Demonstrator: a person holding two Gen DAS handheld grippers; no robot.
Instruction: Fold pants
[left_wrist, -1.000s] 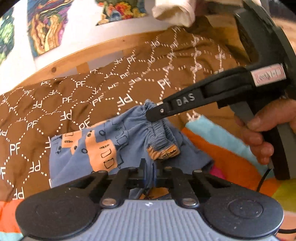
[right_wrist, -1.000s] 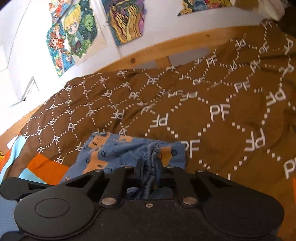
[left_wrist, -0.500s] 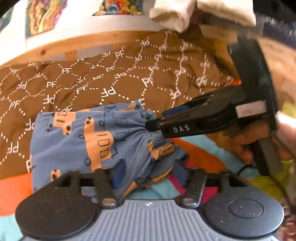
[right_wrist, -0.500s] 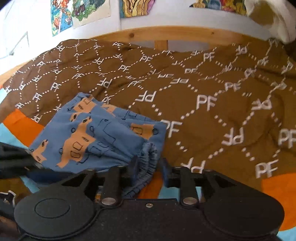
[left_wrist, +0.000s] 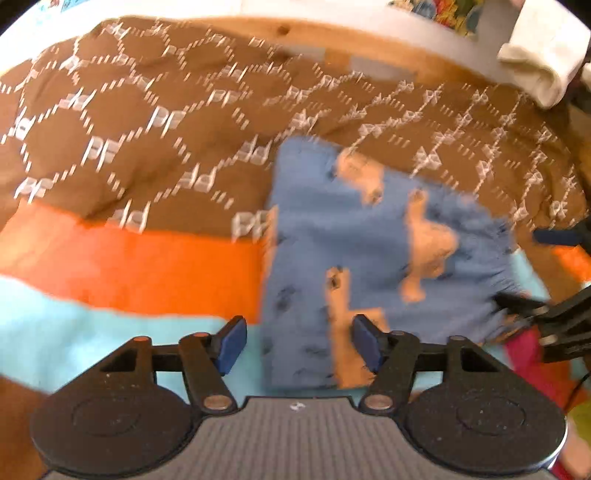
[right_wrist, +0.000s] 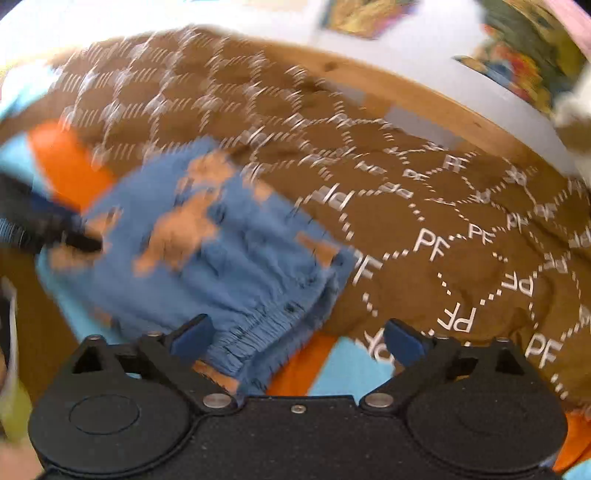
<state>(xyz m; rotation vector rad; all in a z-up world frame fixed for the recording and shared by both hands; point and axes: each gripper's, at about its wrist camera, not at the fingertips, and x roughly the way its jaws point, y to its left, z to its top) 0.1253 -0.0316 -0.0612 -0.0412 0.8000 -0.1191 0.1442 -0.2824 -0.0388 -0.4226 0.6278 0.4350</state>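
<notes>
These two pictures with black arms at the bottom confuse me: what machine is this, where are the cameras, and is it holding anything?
No robot: a person holds hand tongs, each with a camera looking along its fingers. One picture looks from the left tongs, the other from the right tongs. On the brown blanket printed with white letters lie folded blue pants with orange patches. Both tongs have just been opening; their blue pads stand apart, pressing on nothing, so the pants lie released.

Blue pants (left_wrist: 354, 251) with orange vehicle print, folded flat, gathered waistband at one edge, lying on bedding
</notes>
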